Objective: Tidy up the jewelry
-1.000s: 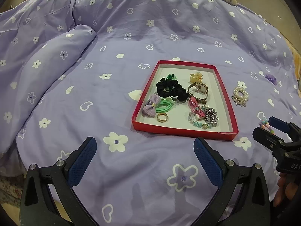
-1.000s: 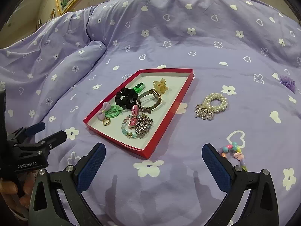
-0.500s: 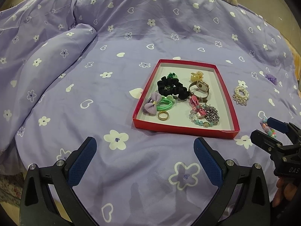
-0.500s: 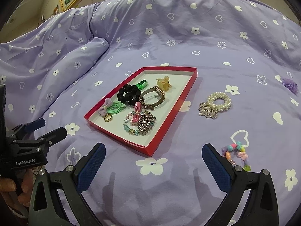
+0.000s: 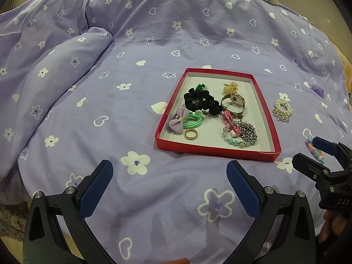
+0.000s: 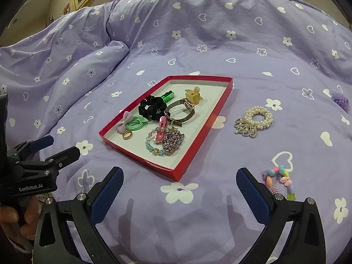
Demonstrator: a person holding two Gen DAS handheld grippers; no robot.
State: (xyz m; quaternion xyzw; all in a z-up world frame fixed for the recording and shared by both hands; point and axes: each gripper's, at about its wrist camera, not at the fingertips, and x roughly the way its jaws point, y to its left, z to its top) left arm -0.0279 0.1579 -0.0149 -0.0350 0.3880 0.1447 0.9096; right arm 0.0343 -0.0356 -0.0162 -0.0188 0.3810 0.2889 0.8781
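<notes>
Now both tongs hang wide open, holding nothing.
Right tongs (image 6: 179,187) should next grab the bead band (image 6: 278,181) just beside its right pad, then drop it in the red tray (image 6: 193,154) ahead; left tongs (image 5: 169,187) wait.

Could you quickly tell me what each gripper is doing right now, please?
Left gripper: open, holding nothing, above the bedspread.
Right gripper: open, holding nothing, near the colourful bead bracelet.

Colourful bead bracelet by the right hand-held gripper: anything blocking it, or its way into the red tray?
Nothing visible. The colourful bead bracelet lies on bare bedspread just outside the open right hand-held gripper. Only the low rim of the red tray lies between; the near-right floor of the tray is free.
</notes>
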